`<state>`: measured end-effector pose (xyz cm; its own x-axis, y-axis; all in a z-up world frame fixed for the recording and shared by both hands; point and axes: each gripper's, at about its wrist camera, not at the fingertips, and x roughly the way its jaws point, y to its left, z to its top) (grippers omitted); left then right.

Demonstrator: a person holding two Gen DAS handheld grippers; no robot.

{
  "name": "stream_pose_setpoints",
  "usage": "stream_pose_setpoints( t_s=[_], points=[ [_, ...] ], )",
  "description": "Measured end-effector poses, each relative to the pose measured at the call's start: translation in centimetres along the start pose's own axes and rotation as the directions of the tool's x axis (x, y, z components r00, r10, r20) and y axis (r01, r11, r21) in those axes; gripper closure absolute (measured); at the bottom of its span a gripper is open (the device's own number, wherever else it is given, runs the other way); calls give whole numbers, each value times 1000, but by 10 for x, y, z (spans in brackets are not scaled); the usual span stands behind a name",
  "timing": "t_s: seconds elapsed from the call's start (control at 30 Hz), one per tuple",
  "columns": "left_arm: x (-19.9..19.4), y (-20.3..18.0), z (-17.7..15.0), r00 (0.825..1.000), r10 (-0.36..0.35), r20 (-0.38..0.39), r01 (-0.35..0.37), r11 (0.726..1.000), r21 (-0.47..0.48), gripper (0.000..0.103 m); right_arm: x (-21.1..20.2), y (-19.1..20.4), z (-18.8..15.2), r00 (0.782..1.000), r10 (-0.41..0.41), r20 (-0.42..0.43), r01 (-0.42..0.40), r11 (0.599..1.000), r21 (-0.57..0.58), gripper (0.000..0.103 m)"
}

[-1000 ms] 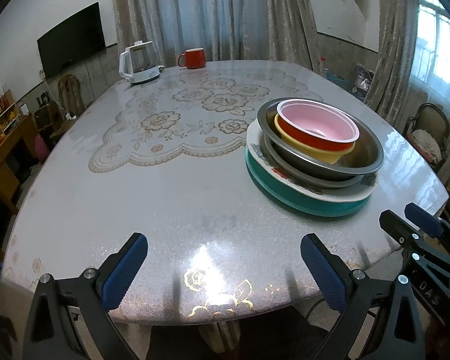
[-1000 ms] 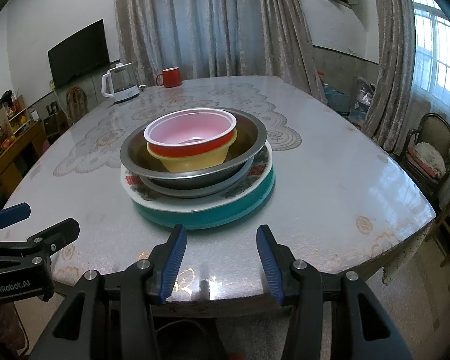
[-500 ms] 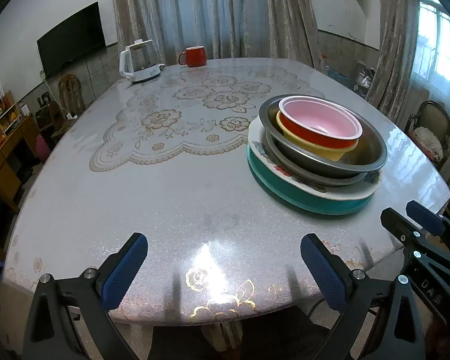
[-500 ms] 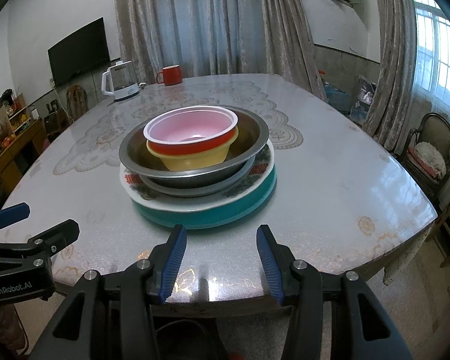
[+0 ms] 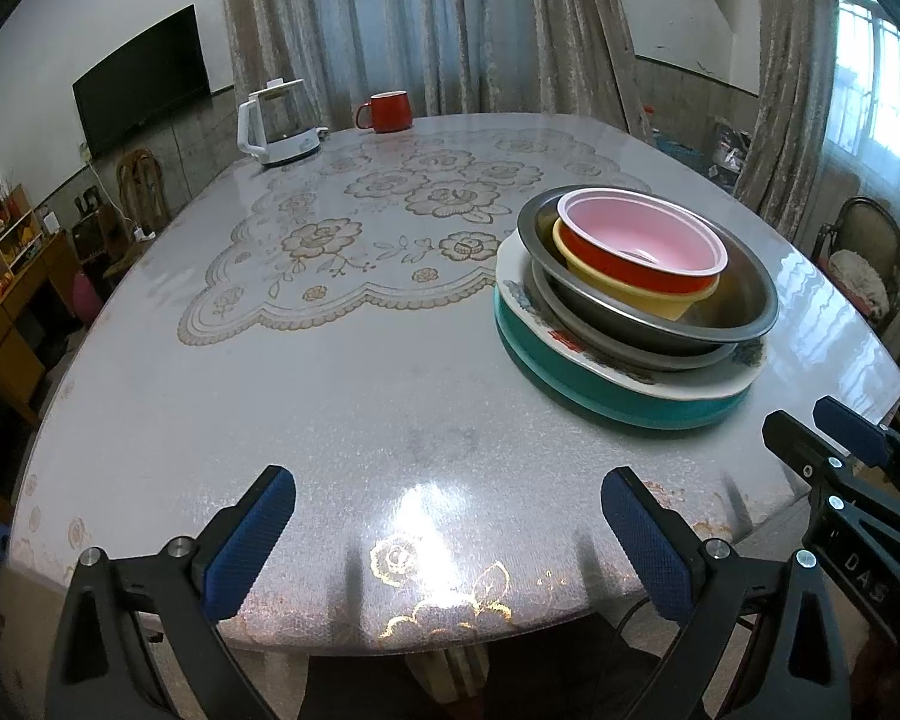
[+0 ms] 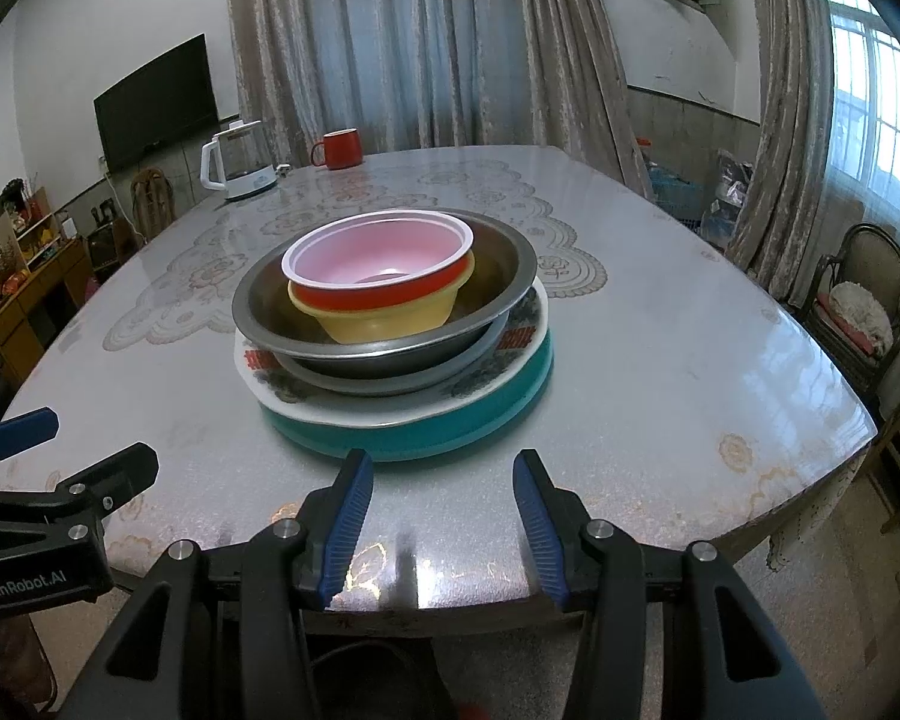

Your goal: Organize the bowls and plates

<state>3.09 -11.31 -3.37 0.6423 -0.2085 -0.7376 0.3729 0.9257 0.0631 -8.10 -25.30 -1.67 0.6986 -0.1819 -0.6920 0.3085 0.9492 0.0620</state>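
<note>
Both grippers hang empty at the near table edge, dishes stacked just ahead.

Far left on the table [image 5: 330,396], a white kettle [image 5: 277,123] stands at the back with a red mug [image 5: 388,111] beside it, well apart from the action. Nearer, the left gripper [image 5: 447,531] hovers over bare tabletop, its blue pads spread wide with nothing between them. Moving right, the stack: a teal plate [image 6: 450,426] at the bottom, a white patterned plate [image 6: 510,354] on it, then two steel bowls [image 6: 390,342] nested, a yellow bowl [image 6: 390,318] inside those and a red bowl with a pink inside [image 6: 378,264] on top. Right in front of it, the right gripper [image 6: 444,522] points at the teal rim, pads parted, holding nothing and not touching the stack.
</note>
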Motion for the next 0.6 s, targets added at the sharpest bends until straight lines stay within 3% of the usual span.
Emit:
stream_pose_setpoints(
  t_s=[0.6],
  points=[
    [3, -2, 3, 1000, -30, -3, 30, 1000, -4, 0, 4, -3, 4, 1000, -2, -4, 2, 1000, 6, 54]
  ],
)
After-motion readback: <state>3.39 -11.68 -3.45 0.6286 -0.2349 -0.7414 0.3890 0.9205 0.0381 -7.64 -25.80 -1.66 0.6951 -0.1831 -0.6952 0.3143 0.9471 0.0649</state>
